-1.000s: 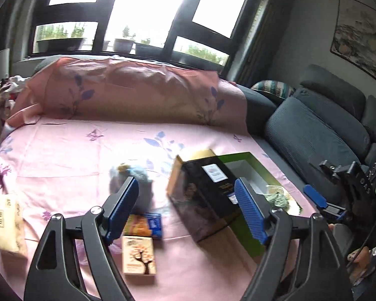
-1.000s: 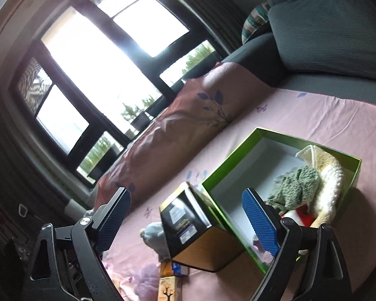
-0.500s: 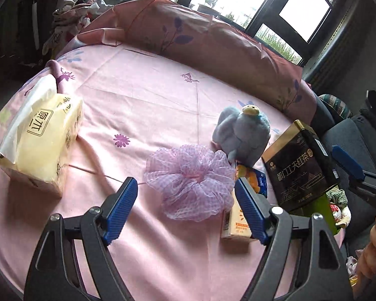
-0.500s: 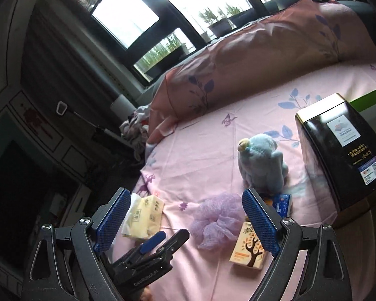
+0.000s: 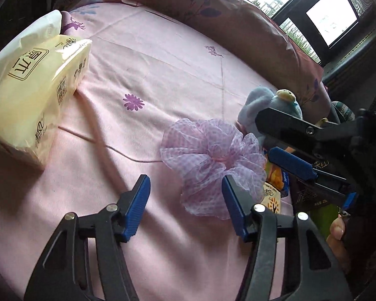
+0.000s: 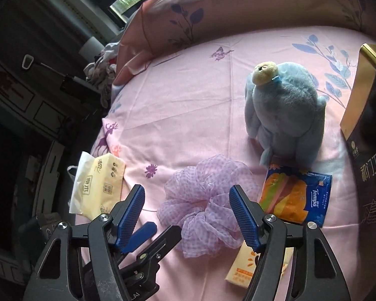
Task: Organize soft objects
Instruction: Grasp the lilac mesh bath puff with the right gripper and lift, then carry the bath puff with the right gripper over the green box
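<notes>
Both grippers, left (image 5: 185, 200) and right (image 6: 186, 210), hover with jaws spread over the lilac scrunchie (image 6: 205, 205), gripping nothing. The scrunchie lies on the pink sheet (image 6: 188, 105), between a tissue pack (image 6: 97, 185) and a blue plush (image 6: 283, 115), just beside a Tempo packet (image 6: 295, 195).

Both grippers are hanging low over the scrunchie (image 5: 213, 160), jaws spread wide. The left gripper (image 5: 185, 204) and right gripper (image 6: 186, 212) are gripping nothing.

Home living room or bedroom. Indicated by pink floral sheet (image 6: 188, 105) spread over a cushioned surface, large dark-framed window (image 5: 331, 22), laundry heap (image 6: 101, 70), tissue pack (image 5: 30, 92), plush toy (image 6: 283, 115).
</notes>
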Demonstrator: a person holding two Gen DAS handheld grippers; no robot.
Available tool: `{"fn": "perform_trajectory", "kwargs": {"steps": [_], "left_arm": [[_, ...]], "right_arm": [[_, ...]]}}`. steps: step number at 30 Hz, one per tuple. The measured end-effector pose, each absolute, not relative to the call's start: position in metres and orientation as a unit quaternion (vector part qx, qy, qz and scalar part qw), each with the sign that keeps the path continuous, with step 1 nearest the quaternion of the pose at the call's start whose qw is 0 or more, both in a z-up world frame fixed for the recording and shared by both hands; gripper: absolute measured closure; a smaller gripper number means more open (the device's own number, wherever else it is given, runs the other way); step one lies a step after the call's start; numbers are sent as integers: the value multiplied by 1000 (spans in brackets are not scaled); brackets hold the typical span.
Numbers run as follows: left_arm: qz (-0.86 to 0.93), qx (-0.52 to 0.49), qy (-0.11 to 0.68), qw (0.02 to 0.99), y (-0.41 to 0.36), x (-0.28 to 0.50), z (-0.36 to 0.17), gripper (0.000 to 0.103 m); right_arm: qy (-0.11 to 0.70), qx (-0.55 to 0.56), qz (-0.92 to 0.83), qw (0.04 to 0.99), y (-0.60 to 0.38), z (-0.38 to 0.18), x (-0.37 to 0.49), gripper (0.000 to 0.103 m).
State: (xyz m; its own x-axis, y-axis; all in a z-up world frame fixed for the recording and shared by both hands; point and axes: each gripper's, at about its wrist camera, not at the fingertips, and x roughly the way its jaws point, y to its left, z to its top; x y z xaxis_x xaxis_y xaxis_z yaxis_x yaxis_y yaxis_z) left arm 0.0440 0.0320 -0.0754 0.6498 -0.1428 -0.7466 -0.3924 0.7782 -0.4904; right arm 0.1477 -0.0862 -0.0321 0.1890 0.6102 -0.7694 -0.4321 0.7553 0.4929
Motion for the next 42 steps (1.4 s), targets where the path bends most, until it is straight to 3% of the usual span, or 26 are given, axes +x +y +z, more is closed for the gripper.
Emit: {"fn": "perform_trajectory", "kwargs": {"steps": [5, 14, 20, 25, 33, 42], "left_arm": [[71, -343, 415, 840, 35, 45, -81, 52], [81, -335, 417, 841, 36, 49, -85, 64], [77, -338, 423, 838, 34, 52, -87, 83], [83, -330, 426, 839, 30, 53, -87, 90], [72, -347, 403, 844, 34, 40, -78, 97], [21, -343, 321, 882, 32, 15, -41, 97]], "right_arm": [[566, 53, 320, 757, -76, -53, 155, 39], [592, 16, 316, 742, -62, -78, 153, 41], [582, -17, 319, 748, -55, -77, 143, 57], [592, 15, 347, 727, -60, -79, 142, 74], [564, 6, 359, 743, -55, -61, 124, 78], [480, 10, 371, 795, -68, -8, 98, 78]]}}
